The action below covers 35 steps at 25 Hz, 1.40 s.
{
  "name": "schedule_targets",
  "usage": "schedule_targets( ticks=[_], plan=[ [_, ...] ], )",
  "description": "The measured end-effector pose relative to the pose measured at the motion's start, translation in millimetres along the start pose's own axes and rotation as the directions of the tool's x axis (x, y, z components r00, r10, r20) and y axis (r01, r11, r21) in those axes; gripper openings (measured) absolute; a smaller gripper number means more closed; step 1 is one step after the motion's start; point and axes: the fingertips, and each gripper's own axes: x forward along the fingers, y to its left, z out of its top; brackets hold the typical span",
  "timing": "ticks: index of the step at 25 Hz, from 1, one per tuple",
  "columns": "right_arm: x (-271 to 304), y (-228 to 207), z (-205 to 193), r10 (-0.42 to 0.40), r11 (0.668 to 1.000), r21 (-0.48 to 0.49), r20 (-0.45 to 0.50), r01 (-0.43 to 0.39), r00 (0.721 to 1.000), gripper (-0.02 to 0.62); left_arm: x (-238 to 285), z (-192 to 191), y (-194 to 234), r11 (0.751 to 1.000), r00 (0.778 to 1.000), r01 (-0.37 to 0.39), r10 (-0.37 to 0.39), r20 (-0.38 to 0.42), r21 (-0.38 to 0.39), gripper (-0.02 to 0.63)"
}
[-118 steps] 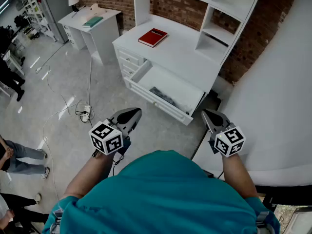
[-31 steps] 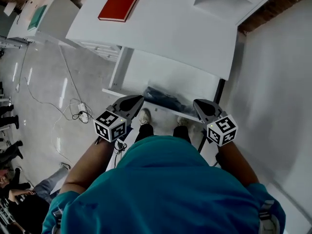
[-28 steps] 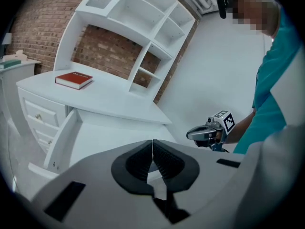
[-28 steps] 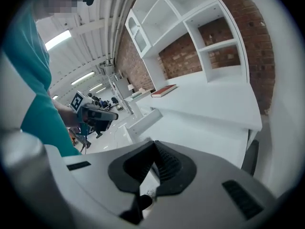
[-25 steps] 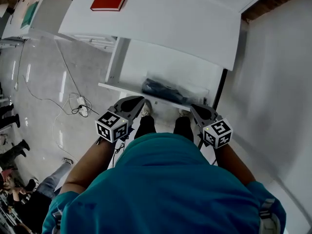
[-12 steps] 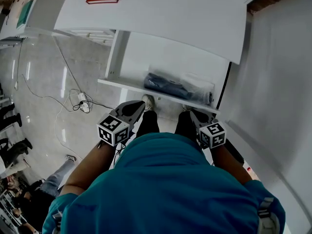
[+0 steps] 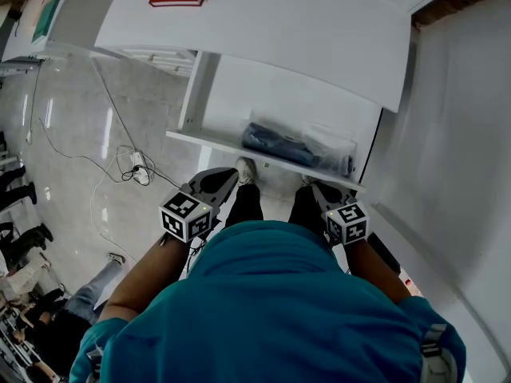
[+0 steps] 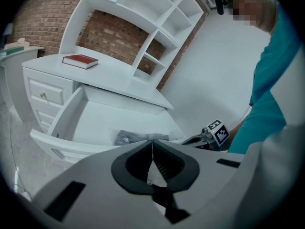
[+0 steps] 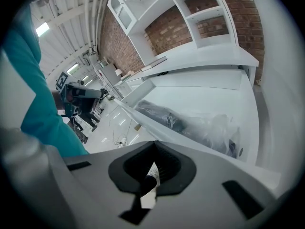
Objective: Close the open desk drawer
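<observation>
Left gripper [image 7: 226,175] and right gripper [image 7: 318,188], both closed and empty, face the open white desk drawer [image 7: 209,140]; a clear-wrapped dark bundle [image 7: 297,147], perhaps cables, lies inside.

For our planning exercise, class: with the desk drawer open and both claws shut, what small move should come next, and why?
Probably ease the left claw and right claw forward onto the drawer front: both are shut and seem just short of it, and it stands pulled out.
</observation>
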Motion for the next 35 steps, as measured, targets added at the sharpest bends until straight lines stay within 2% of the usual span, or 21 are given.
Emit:
schedule_targets(
  ticks=[13,20,35],
  plan=[
    [12,-29,11,-0.067,0.998,-0.019,0.012,0.068,0.998,0.021,-1,7,2,1.000,1.000,-0.008,0.008,0.007,-0.005,0.017],
    [20,-47,33,-0.096,0.995,-0.024,0.040,0.097,0.995,0.021,6,19,8,1.000,1.000,-0.012,0.012,0.013,-0.011,0.017],
    [33,-68,53,-0.138,0.988,-0.056,0.076,0.143,0.987,0.021,21,35,6,1.000,0.999,0.015,-0.015,0.029,-0.001,0.017]
  ],
)
